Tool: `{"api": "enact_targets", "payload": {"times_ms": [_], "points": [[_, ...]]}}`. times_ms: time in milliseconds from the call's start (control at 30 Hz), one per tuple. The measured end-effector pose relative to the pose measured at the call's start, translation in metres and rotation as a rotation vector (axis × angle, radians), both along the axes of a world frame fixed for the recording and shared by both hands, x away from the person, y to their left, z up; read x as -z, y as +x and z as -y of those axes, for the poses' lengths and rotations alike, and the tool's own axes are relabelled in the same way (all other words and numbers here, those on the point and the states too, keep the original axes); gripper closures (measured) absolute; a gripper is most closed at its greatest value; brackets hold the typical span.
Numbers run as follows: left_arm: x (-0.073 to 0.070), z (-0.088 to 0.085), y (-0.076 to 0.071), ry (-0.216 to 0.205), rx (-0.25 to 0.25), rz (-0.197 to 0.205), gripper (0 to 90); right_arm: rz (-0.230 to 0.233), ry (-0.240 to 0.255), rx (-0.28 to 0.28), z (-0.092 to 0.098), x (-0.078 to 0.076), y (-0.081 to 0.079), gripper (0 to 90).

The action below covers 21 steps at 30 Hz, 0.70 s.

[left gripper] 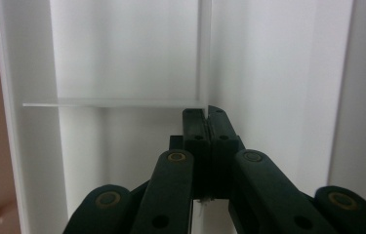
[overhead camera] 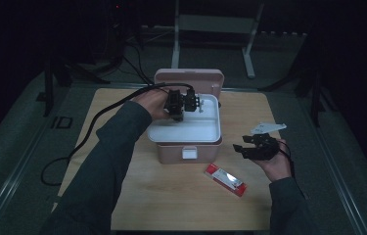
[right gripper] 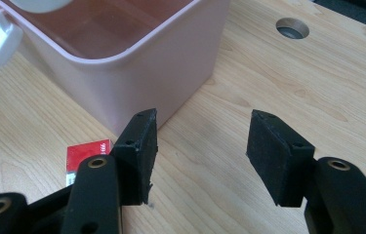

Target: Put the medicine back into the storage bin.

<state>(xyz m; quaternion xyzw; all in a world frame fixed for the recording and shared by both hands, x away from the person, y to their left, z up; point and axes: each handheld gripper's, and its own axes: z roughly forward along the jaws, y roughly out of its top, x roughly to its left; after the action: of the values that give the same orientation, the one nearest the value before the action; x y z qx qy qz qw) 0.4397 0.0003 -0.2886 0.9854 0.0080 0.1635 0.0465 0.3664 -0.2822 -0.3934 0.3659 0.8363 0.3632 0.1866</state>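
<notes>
A pink box [overhead camera: 171,149] stands open on the wooden table, its lid [overhead camera: 188,77] tipped up at the back. A white tray [overhead camera: 186,129] rests in its top. My left gripper [overhead camera: 191,103] hangs over the far part of the tray. In the left gripper view the jaws [left gripper: 205,114] are shut on the tray's thin upright divider [left gripper: 204,48], with a white sliver showing between them lower down. My right gripper [overhead camera: 257,147] is held just right of the box, open with nothing between its pads [right gripper: 202,146]. The pink box wall [right gripper: 136,73] is just beyond it.
A red and white packet [overhead camera: 225,178] lies on the table in front of the box, also seen behind the right gripper's jaw as a red packet [right gripper: 88,156]. The box has a white latch [overhead camera: 188,153] on its front. A cable hole [right gripper: 293,28] is in the tabletop.
</notes>
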Motion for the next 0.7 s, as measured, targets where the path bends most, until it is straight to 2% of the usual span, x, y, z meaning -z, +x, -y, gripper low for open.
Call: {"api": "enact_targets", "payload": {"times_ms": [700], "points": [[-0.013, -0.020, -0.012, 0.011, 0.003, 0.005, 88.9, 0.003, -0.003, 0.005, 0.005, 0.001, -0.002, 45.2]]}}
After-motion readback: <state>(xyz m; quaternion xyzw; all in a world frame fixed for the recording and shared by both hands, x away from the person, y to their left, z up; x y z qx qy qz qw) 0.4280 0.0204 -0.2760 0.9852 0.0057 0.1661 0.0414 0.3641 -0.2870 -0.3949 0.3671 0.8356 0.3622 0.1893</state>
